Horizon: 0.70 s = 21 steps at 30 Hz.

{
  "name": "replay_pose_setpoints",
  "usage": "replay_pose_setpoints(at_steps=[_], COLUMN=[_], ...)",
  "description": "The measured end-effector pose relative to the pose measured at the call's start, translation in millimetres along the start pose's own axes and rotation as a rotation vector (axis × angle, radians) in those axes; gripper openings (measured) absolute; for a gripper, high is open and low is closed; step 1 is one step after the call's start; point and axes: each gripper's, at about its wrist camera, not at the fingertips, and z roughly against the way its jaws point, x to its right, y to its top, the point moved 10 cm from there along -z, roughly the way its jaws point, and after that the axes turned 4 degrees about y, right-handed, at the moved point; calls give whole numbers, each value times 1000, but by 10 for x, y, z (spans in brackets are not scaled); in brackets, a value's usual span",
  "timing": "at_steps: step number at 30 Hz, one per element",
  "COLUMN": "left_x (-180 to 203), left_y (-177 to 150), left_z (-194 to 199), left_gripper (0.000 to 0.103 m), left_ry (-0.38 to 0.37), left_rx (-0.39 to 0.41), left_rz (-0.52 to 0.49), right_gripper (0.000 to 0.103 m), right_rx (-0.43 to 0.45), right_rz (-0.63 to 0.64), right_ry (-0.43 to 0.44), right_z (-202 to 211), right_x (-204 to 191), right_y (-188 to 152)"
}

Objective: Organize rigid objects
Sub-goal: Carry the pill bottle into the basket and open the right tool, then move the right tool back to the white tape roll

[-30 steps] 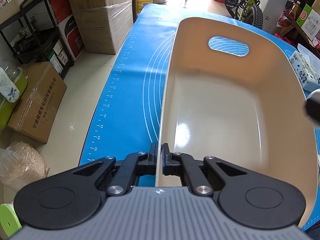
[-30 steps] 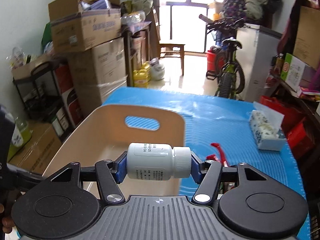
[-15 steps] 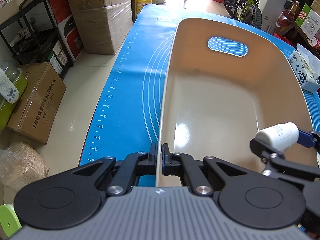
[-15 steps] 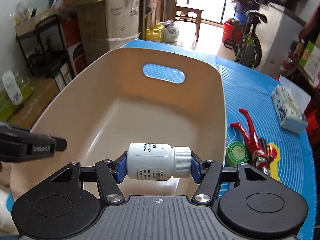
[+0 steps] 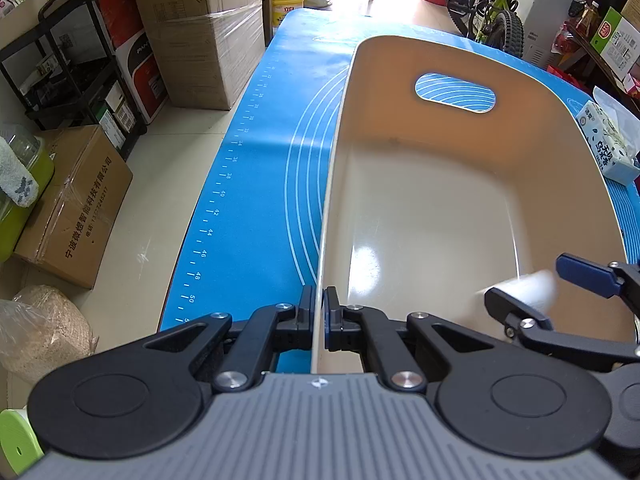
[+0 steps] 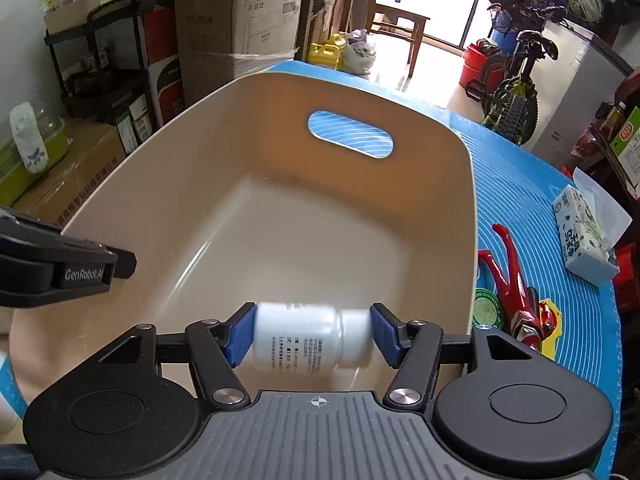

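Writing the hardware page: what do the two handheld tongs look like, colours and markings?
Both match: left tongs and right tongs have matte black linkage arms with silver pivot bolts, blue finger pads, two round black discs and a ribbed grey body with a small crosshair mark. White "GenRobot.AI" lettering shows on one black finger. No cables or sleeves visible.

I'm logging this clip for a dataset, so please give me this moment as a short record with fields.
left tongs: shut on the near wall of the beige bin
right tongs: opened wide; white bottle lies sideways and blurred between the pads
bin contents: none visible
surface: blue mat
beside bin: red tool, green tin, tissue pack
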Motion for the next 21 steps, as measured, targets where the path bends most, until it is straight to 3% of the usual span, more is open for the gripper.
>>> replay_pose_setpoints(at_steps=[12, 21], left_x=[2, 14], left_y=[3, 6], left_z=[-1, 6], left_gripper=[5, 5], left_ry=[-2, -5], left_rx=[0, 0], left_rz=[1, 4], right_gripper=[76, 76], right_rx=[154, 221], right_rz=[-147, -230], right_ry=[0, -72], right_z=[642, 973], right_x=[493, 1069], right_y=[121, -114])
